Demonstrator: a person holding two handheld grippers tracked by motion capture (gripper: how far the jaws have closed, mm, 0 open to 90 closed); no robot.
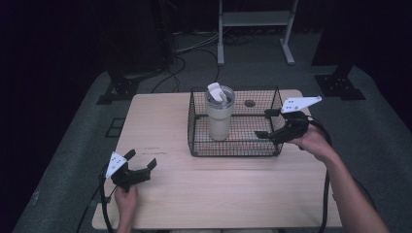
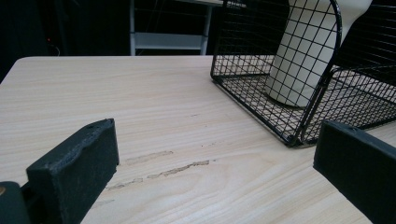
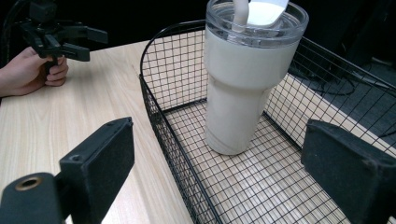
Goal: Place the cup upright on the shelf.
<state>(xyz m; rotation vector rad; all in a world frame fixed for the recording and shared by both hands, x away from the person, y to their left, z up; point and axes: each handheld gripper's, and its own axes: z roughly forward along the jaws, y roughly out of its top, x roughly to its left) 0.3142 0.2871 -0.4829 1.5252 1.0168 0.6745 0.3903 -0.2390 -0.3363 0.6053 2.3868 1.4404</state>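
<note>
— Since the tumbler (image 1: 219, 116) stands upright, long axis vertical, where's it sit?
— Inside the wire basket (image 1: 272, 148), left half, lidded mouth up, narrow base on the basket floor.
— Right gripper (image 1: 266, 124)?
— At the basket's right end, jaws wide apart, holding nothing, aimed at the tumbler.
— Left gripper (image 1: 144, 161)?
— Well apart from the basket, toward its near-left over the table (image 1: 160, 121). Jaws spread wide, empty.
</note>
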